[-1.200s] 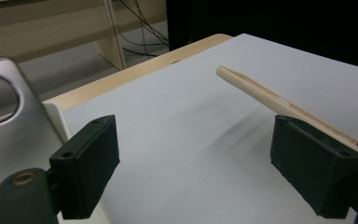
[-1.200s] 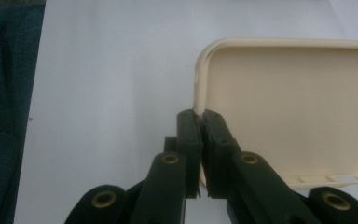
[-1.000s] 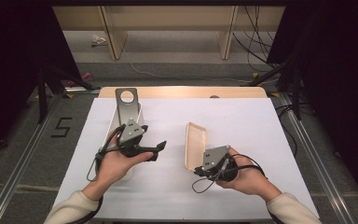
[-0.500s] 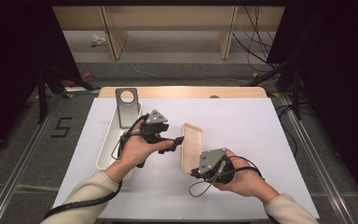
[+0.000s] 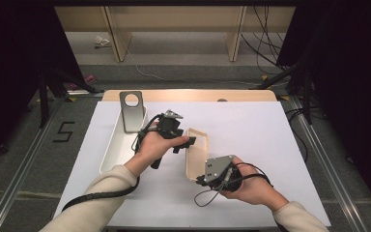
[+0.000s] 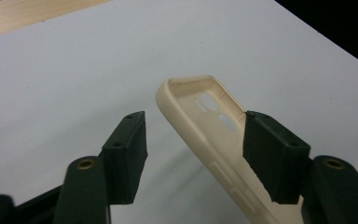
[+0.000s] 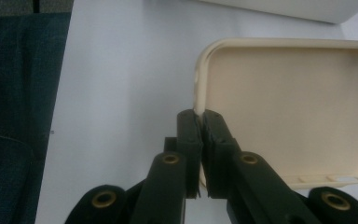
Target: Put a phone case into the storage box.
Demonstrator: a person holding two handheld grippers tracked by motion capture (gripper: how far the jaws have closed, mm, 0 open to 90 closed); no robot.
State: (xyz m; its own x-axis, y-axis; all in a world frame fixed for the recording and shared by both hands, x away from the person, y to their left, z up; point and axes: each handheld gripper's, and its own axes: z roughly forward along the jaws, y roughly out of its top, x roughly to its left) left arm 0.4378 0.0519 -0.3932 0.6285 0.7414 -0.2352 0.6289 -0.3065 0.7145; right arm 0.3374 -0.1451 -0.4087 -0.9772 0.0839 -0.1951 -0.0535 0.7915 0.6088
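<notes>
A white sheet (image 5: 251, 125) covers the table (image 5: 188, 95), whose bare wooden strip shows along the far edge; grey floor with metal rails lies to either side, and wooden furniture legs and loose cables stand beyond the far edge. Nearest the person, toward the near right corner, the right claw (image 5: 204, 180) is pinched together on the near rim of one cream phone case (image 5: 196, 153); in the right gripper view (image 7: 199, 140) its jaws grip the thin wall of the case (image 7: 289, 107) with the hollow inside facing up. The case lies near the middle of the table, its far end tilted up. The left claw (image 5: 186, 141) reaches in from the left at that far end; its jaws have just been closing but stand apart, the case's side wall (image 6: 200, 126) between them, the right pad (image 6: 270, 154) close against it and the left pad (image 6: 126, 154) clear. Farther left lies one long white tray (image 5: 118, 147), and one grey metal stand (image 5: 131, 110) with a round hole rises at its far end. The right half and the near left part of the sheet lie bare.
</notes>
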